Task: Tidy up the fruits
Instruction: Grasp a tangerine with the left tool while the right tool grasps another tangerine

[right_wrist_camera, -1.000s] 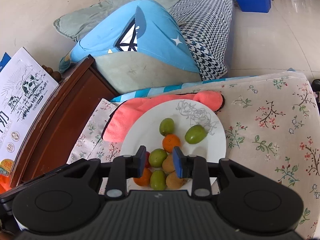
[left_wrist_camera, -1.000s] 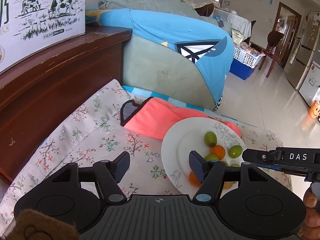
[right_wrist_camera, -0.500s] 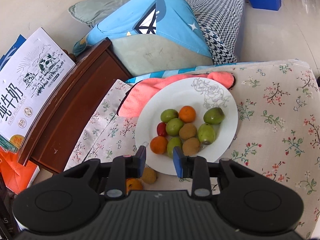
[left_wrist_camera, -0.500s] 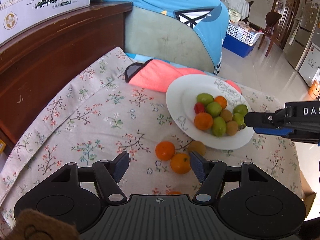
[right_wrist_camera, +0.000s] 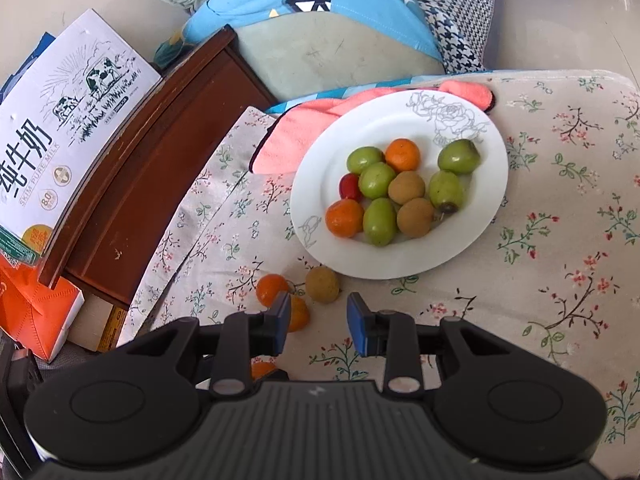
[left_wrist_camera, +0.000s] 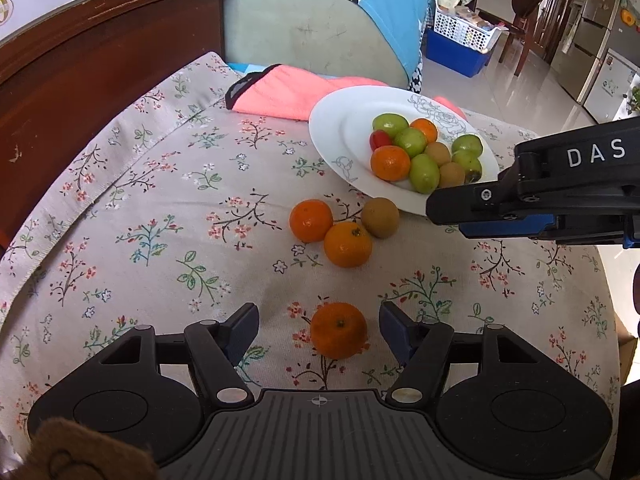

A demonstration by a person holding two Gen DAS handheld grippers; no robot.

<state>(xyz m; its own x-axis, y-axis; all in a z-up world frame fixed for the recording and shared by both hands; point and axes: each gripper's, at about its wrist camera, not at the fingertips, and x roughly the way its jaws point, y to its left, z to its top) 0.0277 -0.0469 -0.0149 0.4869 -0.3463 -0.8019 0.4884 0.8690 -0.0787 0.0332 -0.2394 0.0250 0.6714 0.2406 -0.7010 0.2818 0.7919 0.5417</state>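
Note:
A white plate (left_wrist_camera: 332, 136) (right_wrist_camera: 472, 240) on the flowered cloth holds several green fruits, two oranges, brown fruits and a red tomato. Just before it lie two loose oranges (left_wrist_camera: 311, 220) (left_wrist_camera: 347, 244) and a brown fruit (left_wrist_camera: 380, 217) (right_wrist_camera: 322, 284). A third orange (left_wrist_camera: 338, 330) sits alone between the fingers of my left gripper (left_wrist_camera: 319, 316), which is open, its pads clear of the fruit. My right gripper (right_wrist_camera: 319, 305) hovers near the plate's front rim over the loose fruit, jaws drawn close with nothing between them. In the left wrist view it reaches in from the right (left_wrist_camera: 434, 204).
A pink cloth (left_wrist_camera: 280, 92) lies under the plate's far side. A dark wooden cabinet (left_wrist_camera: 100, 52) with a milk carton box (right_wrist_camera: 60, 120) borders the left. A sofa with a blue cushion (right_wrist_camera: 320, 4) stands behind. The cloth's edge drops to the floor at right.
Both grippers have drawn back from the plate and lowered. The loose fruits came into view, and the lone orange now lies between the left fingers.

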